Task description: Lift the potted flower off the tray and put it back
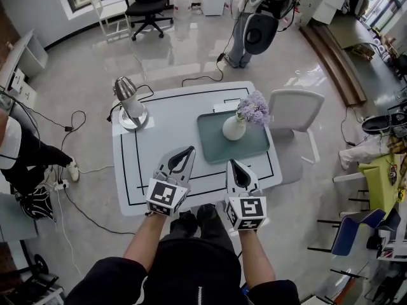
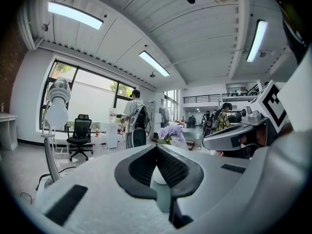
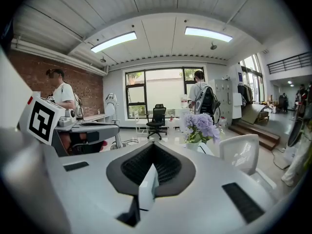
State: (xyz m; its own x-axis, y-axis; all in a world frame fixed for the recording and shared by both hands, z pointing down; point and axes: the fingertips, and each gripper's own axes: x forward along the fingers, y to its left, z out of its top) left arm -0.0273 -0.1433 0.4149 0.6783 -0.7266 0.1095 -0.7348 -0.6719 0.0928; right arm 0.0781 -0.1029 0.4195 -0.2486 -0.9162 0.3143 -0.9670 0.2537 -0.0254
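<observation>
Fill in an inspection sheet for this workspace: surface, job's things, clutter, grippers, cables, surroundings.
Surface: white table marked with black lines.
Job's things: potted flower stands upright on the green tray, at the table's far right.
Clutter: desk lamp at the far left corner.
Grippers: left gripper and right gripper both shut and empty, over the near edge, apart from the flower.
Cables: black cables trail on the floor behind and left of the table.
Surroundings: white chair right of the table; office chair beyond.

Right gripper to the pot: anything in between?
Only bare tray. In the head view the right gripper shows at the tray's near edge, the pot stands farther in, and nothing lies between.
</observation>
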